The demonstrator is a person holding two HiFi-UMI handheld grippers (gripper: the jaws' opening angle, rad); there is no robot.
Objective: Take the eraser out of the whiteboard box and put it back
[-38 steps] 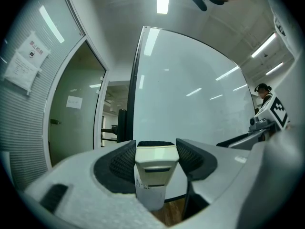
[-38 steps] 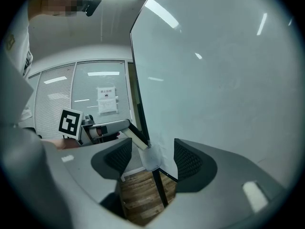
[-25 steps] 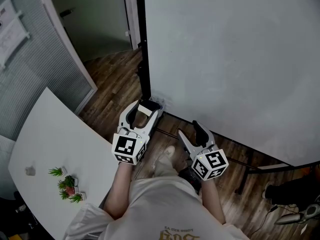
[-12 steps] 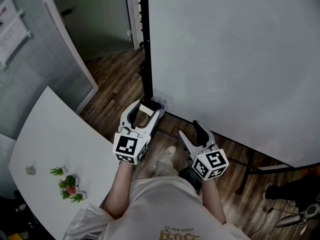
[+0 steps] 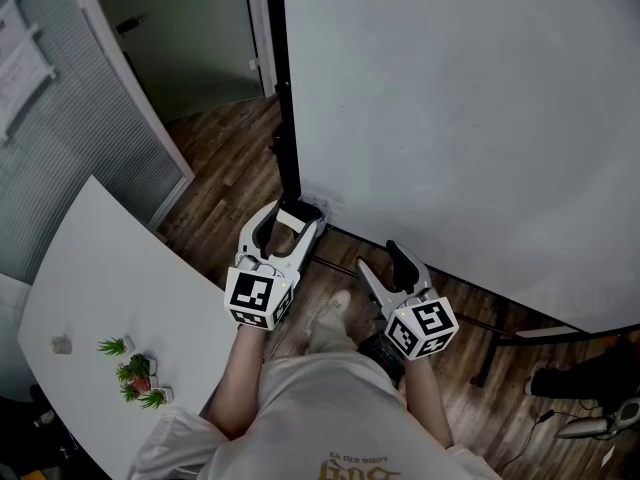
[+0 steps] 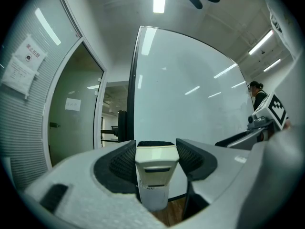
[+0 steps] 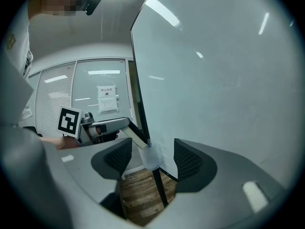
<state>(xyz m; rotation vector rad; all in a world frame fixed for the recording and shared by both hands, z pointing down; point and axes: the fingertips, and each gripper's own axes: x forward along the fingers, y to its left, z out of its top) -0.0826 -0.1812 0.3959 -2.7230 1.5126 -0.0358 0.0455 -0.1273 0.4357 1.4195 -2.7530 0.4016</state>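
My left gripper [image 5: 294, 214] is shut on the cream eraser [image 5: 290, 218] at the whiteboard's lower left corner. In the left gripper view the eraser [image 6: 156, 160] fills the gap between both pads, black felt on its far side, and its lower end sits in the translucent whiteboard box [image 6: 154, 195]. The right gripper view shows the eraser [image 7: 135, 140] slanting from the left gripper down into that box [image 7: 151, 157]. My right gripper [image 5: 381, 259] hangs open and empty a little right of the left one, apart from the board; nothing is between its pads [image 7: 188, 160].
The large whiteboard [image 5: 470, 118] stands ahead on a black stand with a floor bar [image 5: 470, 318]. A white table [image 5: 110, 288] with a small plant [image 5: 135, 373] lies to my left. A glass partition and a doorway [image 5: 190, 38] are beyond it.
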